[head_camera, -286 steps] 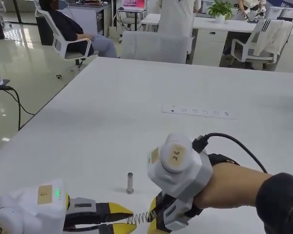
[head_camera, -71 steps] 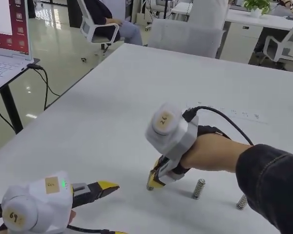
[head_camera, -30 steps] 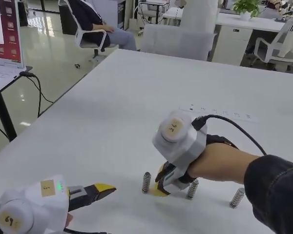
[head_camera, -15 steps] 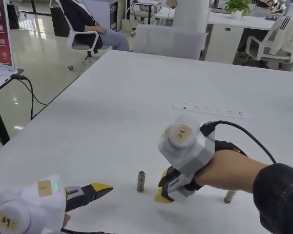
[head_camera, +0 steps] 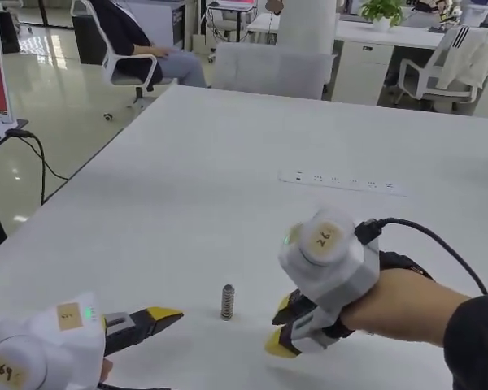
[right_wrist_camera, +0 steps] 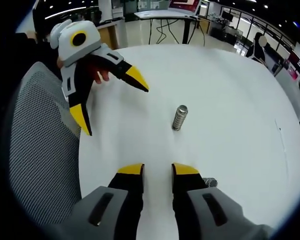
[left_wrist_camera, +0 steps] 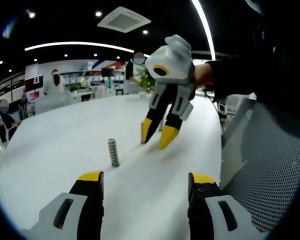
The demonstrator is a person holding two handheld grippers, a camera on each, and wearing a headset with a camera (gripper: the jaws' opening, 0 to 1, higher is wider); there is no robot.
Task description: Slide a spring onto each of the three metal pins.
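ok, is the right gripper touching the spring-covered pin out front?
Apart: the right gripper and the spring-covered pin have bare table between them, plain in the right gripper view.

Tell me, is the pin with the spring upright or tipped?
Upright: the pin stands vertical on the white table, spring around it.

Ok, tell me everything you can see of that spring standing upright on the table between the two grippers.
The spring is a small grey metal coil, closely wound, standing upright on the white table. It sits around a metal pin, whose flat round top shows at its upper end in the right gripper view. Nothing but the tabletop touches it. It stands between the left gripper and the right gripper, both open and clear of it.
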